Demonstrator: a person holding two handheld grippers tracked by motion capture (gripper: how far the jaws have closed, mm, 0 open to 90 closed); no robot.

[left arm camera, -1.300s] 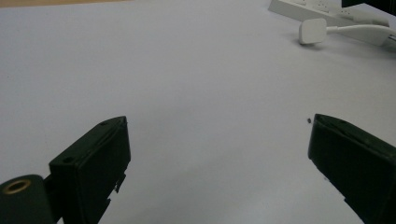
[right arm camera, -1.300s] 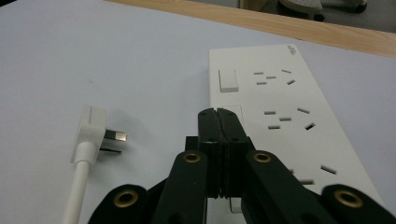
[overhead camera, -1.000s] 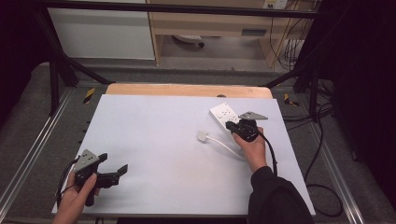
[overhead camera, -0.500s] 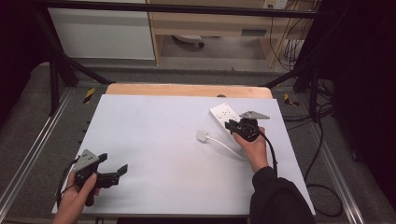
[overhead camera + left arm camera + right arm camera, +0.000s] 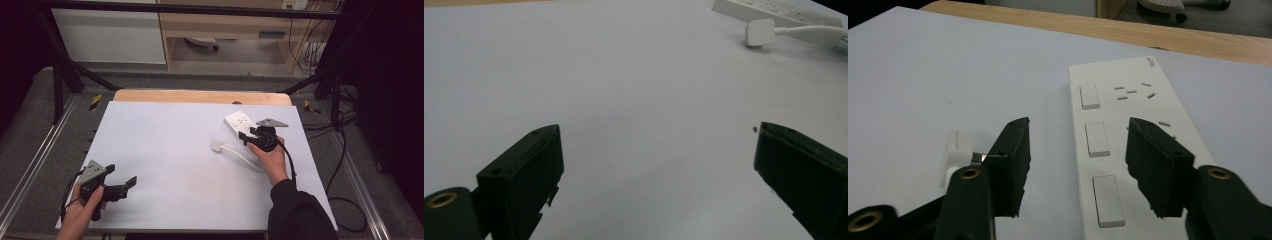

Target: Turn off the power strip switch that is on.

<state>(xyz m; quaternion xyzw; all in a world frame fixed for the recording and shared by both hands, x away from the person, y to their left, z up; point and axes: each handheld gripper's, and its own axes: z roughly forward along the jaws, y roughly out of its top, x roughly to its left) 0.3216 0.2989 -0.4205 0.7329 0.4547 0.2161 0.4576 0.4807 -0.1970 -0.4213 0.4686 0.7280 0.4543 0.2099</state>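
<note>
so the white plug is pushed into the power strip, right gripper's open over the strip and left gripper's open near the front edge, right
Not quite: the white plug lies loose on the table, apart from the power strip, as the high view shows. The rest stands.

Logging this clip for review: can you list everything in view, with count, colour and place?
power strip: 1, white, far right of table, below the right gripper's jaws
plug: 1, white, on a white cable, left of the strip
table: 1, white top, wooden far edge
floor cables: several, black, right of the table
left gripper: 1, black, open, near left corner
right gripper: 1, black, jaws just been opening, nothing gripped
hands: 2, one on each gripper
</note>
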